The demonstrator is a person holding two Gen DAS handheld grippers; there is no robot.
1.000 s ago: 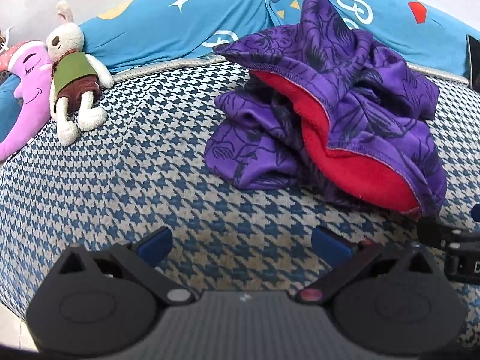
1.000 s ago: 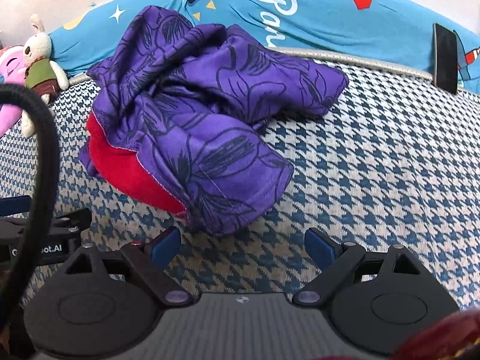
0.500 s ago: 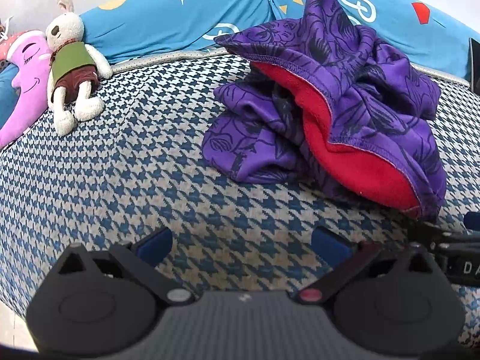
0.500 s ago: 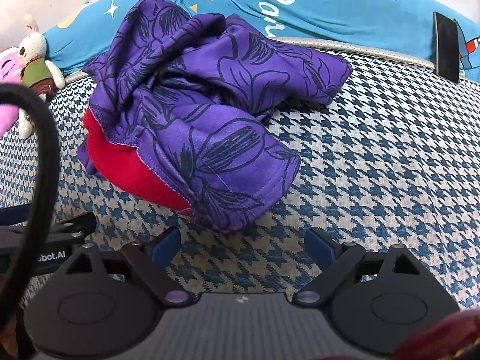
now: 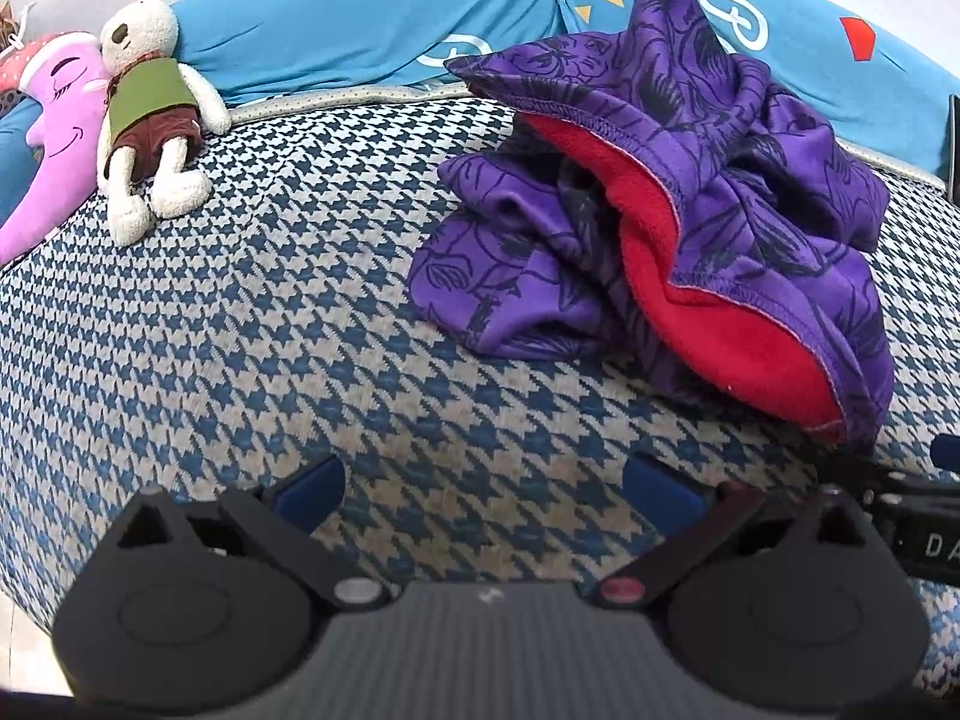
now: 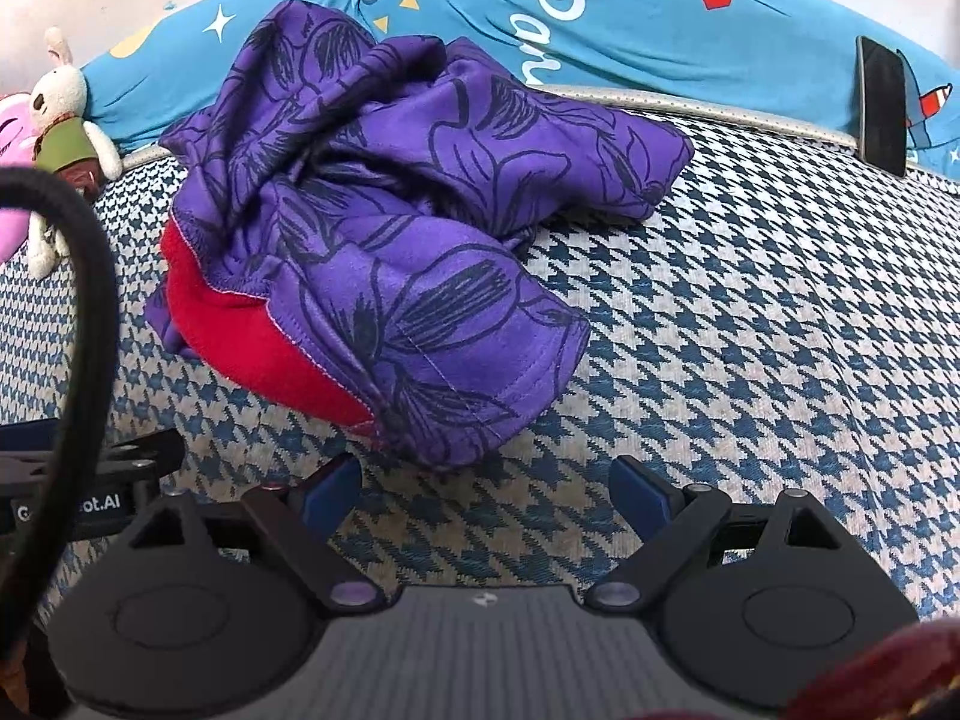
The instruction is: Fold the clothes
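Lying crumpled, purple garment (image 6: 384,252) shows its hem before both spread, empty grippers (image 5: 483,495) (image 6: 485,489); bare bedspread (image 6: 750,330) surrounds.

Crumpled garment (image 5: 690,228) heaped on bed (image 5: 270,330), toward its back. Pillow (image 5: 336,30) behind garment, along back edge. Stuffed rabbit (image 5: 150,102) far left, leaning on pillow. Left claw (image 5: 480,492) and right claw (image 6: 486,492) side by side before garment, apart from it.
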